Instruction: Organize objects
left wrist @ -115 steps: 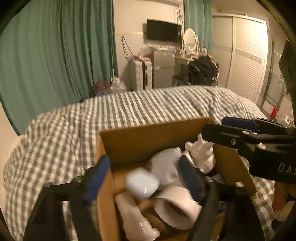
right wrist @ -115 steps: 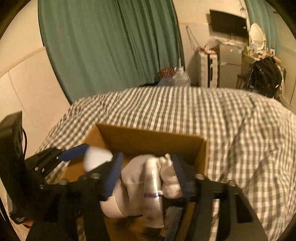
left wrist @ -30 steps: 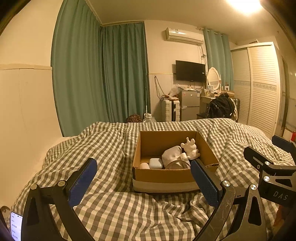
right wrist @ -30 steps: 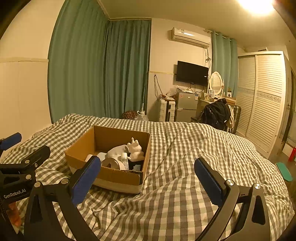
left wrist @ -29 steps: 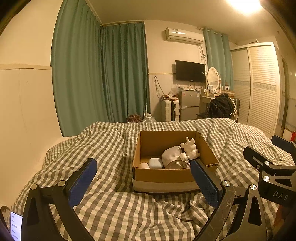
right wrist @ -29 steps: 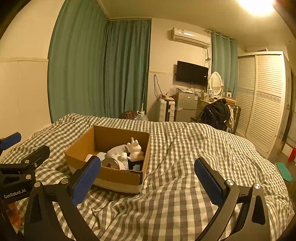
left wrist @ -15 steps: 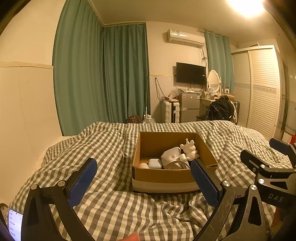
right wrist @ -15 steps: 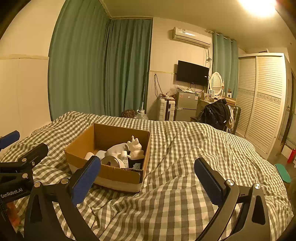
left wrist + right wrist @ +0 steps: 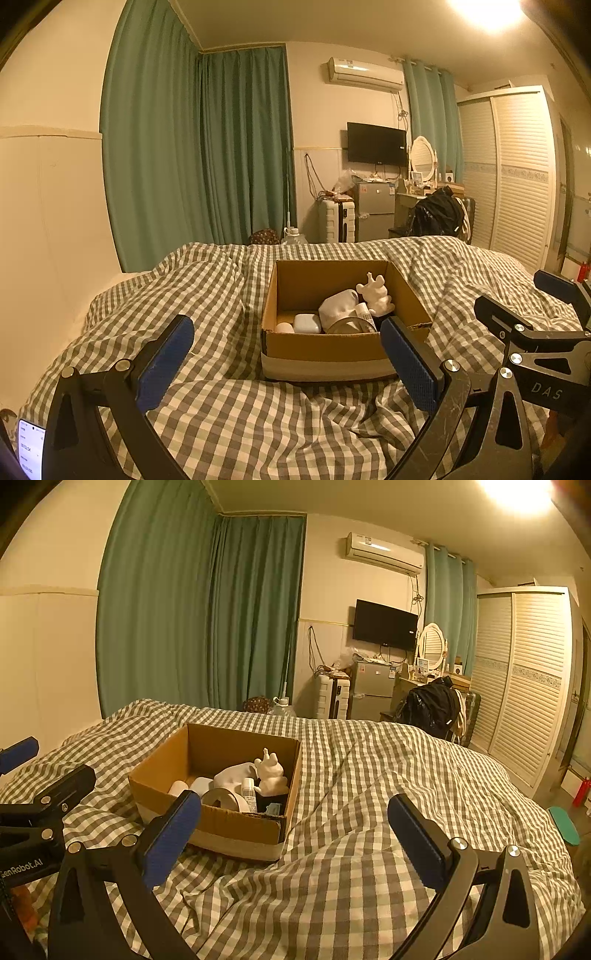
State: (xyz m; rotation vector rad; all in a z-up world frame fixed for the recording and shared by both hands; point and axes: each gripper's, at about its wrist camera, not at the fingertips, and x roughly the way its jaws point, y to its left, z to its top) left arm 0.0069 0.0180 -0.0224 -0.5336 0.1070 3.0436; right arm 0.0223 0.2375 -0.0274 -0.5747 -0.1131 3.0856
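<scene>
Nearest the cameras, both tools hang spread wide with nothing between the blue pads: the left gripper (image 9: 286, 363) frames the box from the front, and the right gripper (image 9: 295, 840) sits well back over bare checked bedding (image 9: 351, 849).

Beyond them the cardboard box (image 9: 325, 350) rests on the bed, its front wall toward the left camera and a pale band of tape along its base. It looks light and only moderately stiff; on a soft duvet it would probably tip or slide if pushed on one wall, so a hold on both side walls seems the safer way to shift it.

Inside, going from front to back: a roll of tape (image 9: 225, 799) leans at the front, rigid and easy to pinch across its rim. Left of it lie a small rounded case (image 9: 306, 324) and a pale round item (image 9: 283, 327), both smooth and likely slippery. A slim bottle (image 9: 249, 794) stands upright beside the roll, best taken on its body. Behind it a white sock or cloth (image 9: 338, 306) is soft and will squash under the fingers. Farthest back stands a white figurine (image 9: 375, 297), which looks hard and breakable; its thin raised limbs should be avoided, and the wider body is the better grip.
</scene>
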